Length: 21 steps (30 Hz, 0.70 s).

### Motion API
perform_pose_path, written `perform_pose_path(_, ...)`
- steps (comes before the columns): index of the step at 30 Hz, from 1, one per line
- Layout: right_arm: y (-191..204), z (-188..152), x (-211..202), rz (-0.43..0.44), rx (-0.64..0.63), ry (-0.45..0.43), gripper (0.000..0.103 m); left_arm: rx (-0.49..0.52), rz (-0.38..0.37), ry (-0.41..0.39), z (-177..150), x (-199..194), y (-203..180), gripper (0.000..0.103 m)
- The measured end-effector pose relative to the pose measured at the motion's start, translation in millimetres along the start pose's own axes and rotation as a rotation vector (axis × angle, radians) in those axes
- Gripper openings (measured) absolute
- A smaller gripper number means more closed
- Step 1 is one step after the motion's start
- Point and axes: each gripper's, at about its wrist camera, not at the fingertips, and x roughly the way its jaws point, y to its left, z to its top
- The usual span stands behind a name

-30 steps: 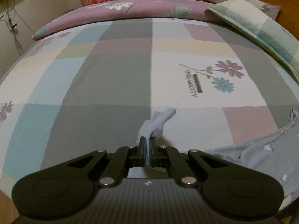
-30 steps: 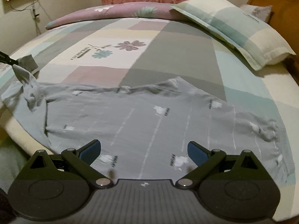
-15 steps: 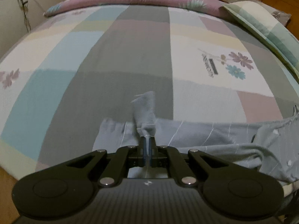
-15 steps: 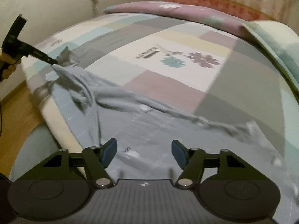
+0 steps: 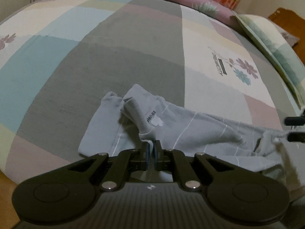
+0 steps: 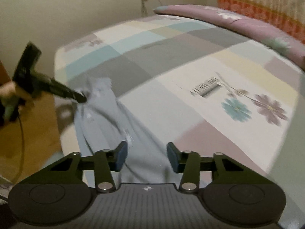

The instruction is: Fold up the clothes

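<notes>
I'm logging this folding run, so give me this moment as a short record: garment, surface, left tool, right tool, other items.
garment: grey shirt with small white prints, rumpled, lying near the bed's front edge
surface: patchwork bedsheet with flower prints
left tool: left tool pinches a fold of the shirt, jaws starting to open
right tool: right tool over the shirt, jaws closing, fabric between the pads, not yet pressed
other items: pillow; mauve quilt

One grey garment (image 5: 190,127) lies on one bed (image 5: 95,61), at six o'clock in both wrist views. Two tools: the left tool (image 5: 152,148) and the right tool (image 6: 145,157). One checked pillow (image 5: 270,43) at two o'clock. One mauve quilt (image 6: 238,22) at one o'clock.
</notes>
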Motion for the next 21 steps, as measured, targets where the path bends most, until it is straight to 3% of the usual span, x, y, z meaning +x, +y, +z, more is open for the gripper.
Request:
perform_pose_path(1, -1, 8, 9, 0.030, 0.005, 0.004, 0.043, -0.015, -0.011, -0.008, 1, 1, 2, 0.009)
perform_pose_path(5, -2, 26, 55, 0.116, 0.020, 0.062, 0.042, -0.038, -0.055, -0.040, 3, 2, 5, 0.035)
perform_pose_path(7, 1, 27, 73, 0.140, 0.012, 0.090, 0.041, -0.047, -0.065, -0.048, 5, 5, 7, 0.038)
perform_pose_path(10, 7, 24, 89, 0.161, 0.002, 0.117, 0.038, -0.078, -0.068, -0.053, 6, 11, 15, 0.037)
perform_pose_path(11, 9, 24, 94, 0.168, -0.001, 0.125, 0.028, -0.090, -0.068, -0.054, 7, 13, 17, 0.034)
perform_pose_path(12, 11, 23, 98, 0.174, -0.007, 0.132, 0.007, -0.095, -0.070, -0.061, 7, 14, 19, 0.025)
perform_pose_path(14, 18, 23, 100, 0.175, -0.042, 0.139, 0.006, -0.070, -0.042, -0.072, 7, 14, 16, 0.007)
perform_pose_path(21, 33, 44, 91, 0.136, -0.151, 0.077, 0.006, -0.052, -0.052, -0.152, 5, -16, 9, 0.007)
